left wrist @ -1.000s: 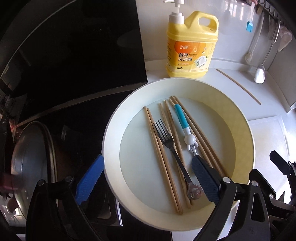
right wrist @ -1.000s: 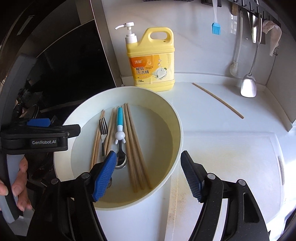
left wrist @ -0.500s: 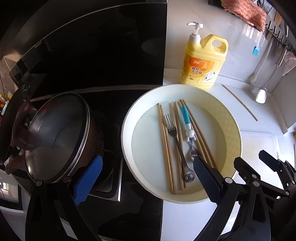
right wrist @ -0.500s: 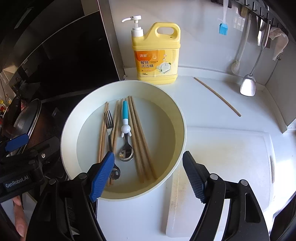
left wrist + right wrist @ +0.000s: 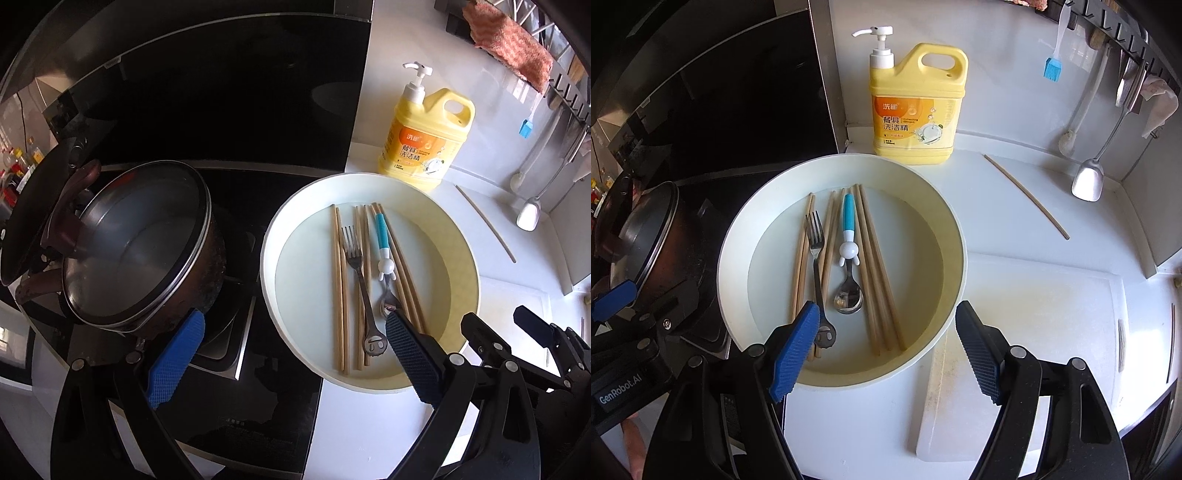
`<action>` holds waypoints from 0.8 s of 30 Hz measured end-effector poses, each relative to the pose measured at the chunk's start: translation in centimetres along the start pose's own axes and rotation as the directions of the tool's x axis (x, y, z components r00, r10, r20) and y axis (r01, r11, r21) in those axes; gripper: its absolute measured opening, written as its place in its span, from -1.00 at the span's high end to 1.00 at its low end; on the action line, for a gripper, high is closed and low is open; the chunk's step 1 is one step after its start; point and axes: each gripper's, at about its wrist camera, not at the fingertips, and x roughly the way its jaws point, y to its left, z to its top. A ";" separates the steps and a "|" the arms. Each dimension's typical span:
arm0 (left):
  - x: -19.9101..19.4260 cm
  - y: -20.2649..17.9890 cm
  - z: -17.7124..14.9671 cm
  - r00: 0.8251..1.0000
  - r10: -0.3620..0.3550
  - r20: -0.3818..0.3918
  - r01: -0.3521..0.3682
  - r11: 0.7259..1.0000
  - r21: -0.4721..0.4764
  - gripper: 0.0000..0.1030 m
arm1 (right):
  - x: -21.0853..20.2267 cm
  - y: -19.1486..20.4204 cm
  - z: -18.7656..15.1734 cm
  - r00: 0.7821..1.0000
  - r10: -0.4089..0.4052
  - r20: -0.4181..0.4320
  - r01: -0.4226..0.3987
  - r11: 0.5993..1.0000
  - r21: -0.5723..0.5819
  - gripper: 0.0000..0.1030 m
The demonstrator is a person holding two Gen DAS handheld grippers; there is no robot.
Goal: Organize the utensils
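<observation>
A wide cream bowl [image 5: 956, 236] [image 5: 469, 251] sits on the white counter beside the stove. In it lie several wooden chopsticks [image 5: 875, 266] [image 5: 338, 280], a metal fork [image 5: 816, 251] [image 5: 356, 266] and a spoon with a blue and white handle [image 5: 848, 240] [image 5: 382, 240]. One single chopstick [image 5: 1027, 195] [image 5: 484, 221] lies on the counter behind the bowl. My left gripper [image 5: 291, 354] is open and empty above the bowl's near left rim. My right gripper [image 5: 886, 350] is open and empty above the bowl's near rim.
A yellow dish soap jug [image 5: 916, 107] [image 5: 424, 144] stands behind the bowl. A lidded pot [image 5: 136, 243] sits on the black stove at the left. A white cutting board [image 5: 1034, 325] lies right of the bowl. Ladles [image 5: 1089, 181] and a blue brush [image 5: 1052, 68] hang on the wall.
Both grippers have pulled back and up from the bowl, so more of the stove, pot and counter shows. Both stay open. The utensils have not moved.
</observation>
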 end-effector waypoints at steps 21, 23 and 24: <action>-1.2 0.7 -0.3 1.000 0.001 0.018 -0.001 1.000 0.009 -0.88 | 0.1 0.6 -0.4 1.000 -0.008 -0.021 0.008 1.000 0.006 -0.41; -1.1 0.7 -0.3 1.000 0.001 0.017 -0.001 1.000 0.011 -0.88 | 0.0 0.6 -0.4 1.000 -0.011 -0.020 0.011 1.000 0.008 -0.41; -1.1 0.7 -0.3 1.000 0.002 0.017 -0.002 1.000 0.012 -0.88 | 0.0 0.5 -0.5 1.000 -0.013 -0.021 0.013 1.000 0.009 -0.41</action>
